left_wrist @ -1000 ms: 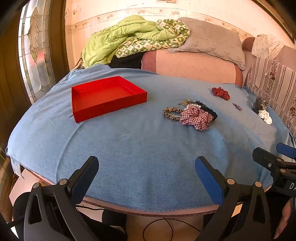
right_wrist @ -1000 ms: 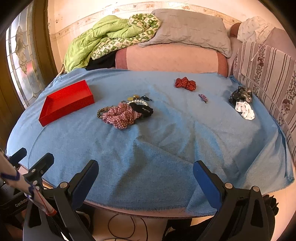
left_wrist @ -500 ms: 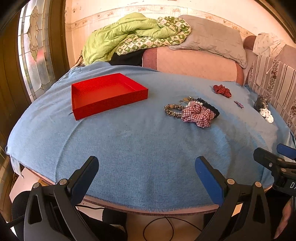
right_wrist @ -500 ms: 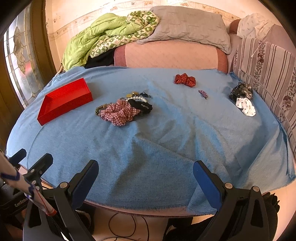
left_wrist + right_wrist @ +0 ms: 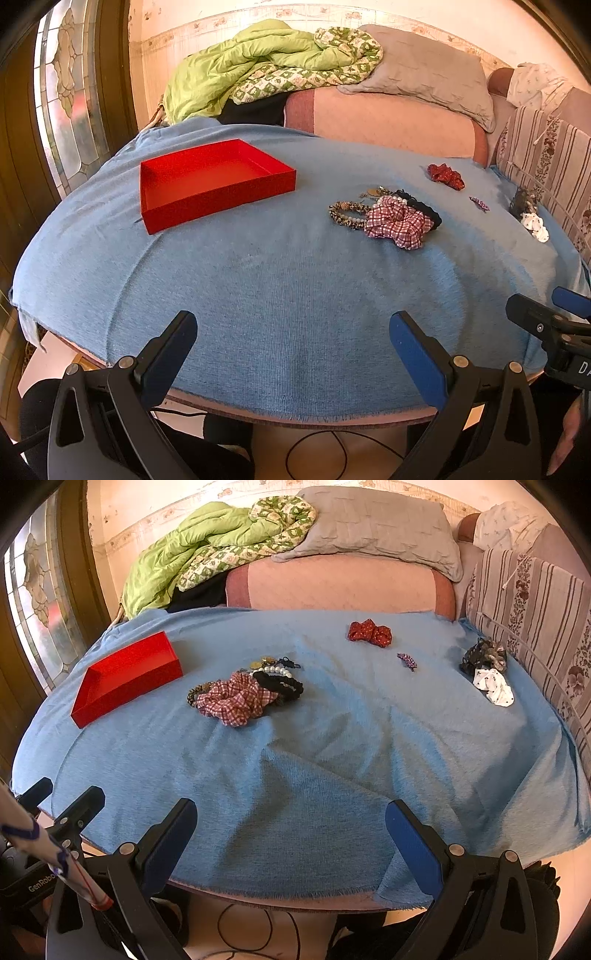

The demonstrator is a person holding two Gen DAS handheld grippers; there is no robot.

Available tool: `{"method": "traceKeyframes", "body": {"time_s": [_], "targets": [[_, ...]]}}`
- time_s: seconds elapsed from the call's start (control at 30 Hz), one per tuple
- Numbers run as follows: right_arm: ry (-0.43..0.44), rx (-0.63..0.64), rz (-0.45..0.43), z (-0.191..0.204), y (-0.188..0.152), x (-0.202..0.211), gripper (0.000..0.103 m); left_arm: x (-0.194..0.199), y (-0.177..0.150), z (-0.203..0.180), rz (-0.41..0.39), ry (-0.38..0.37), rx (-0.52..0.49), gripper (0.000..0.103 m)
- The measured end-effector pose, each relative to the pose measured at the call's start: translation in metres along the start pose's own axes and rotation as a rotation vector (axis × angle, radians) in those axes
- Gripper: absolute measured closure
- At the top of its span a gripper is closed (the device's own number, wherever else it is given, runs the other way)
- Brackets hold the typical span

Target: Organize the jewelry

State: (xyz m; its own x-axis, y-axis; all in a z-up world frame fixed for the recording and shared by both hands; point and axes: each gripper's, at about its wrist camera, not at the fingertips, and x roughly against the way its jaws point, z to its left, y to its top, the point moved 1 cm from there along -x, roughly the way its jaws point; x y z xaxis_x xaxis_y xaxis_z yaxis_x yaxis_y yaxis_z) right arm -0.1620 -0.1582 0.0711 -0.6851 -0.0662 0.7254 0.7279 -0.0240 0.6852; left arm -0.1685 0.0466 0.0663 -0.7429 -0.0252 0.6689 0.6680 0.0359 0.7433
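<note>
An empty red tray (image 5: 207,181) (image 5: 125,675) lies at the left of a round table under a blue cloth (image 5: 288,280) (image 5: 332,746). Mid-table sits a heap: a red-checked scrunchie (image 5: 397,225) (image 5: 236,699), a leopard-print band (image 5: 345,214), a pearl bracelet (image 5: 273,671) and a black band (image 5: 282,685). Farther right lie a red dotted scrunchie (image 5: 445,176) (image 5: 369,633), a small purple clip (image 5: 479,203) (image 5: 407,661), a dark scrunchie (image 5: 484,657) and a white one (image 5: 533,225) (image 5: 495,686). My left gripper (image 5: 291,339) and right gripper (image 5: 290,821) both hover open over the near table edge, holding nothing.
Behind the table runs a pink sofa (image 5: 340,583) with a green quilt (image 5: 258,62) and a grey pillow (image 5: 376,524). A striped cushion (image 5: 535,602) stands at the right, a stained-glass door (image 5: 70,96) at the left. A cable (image 5: 332,454) lies on the floor below the table edge.
Both grippers have edged slightly forward and up toward the table, so the objects sit a little lower in both views. Nothing on the table has moved.
</note>
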Motion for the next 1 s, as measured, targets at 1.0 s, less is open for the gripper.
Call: {"method": "traceKeyframes", "body": {"time_s": [1.0], "targets": [[0.045,-0.067,0.009,-0.034,0.019,-0.033,0.009,-0.124,0.094,-0.055,0.167,-0.265,-0.065,0.023]]}}
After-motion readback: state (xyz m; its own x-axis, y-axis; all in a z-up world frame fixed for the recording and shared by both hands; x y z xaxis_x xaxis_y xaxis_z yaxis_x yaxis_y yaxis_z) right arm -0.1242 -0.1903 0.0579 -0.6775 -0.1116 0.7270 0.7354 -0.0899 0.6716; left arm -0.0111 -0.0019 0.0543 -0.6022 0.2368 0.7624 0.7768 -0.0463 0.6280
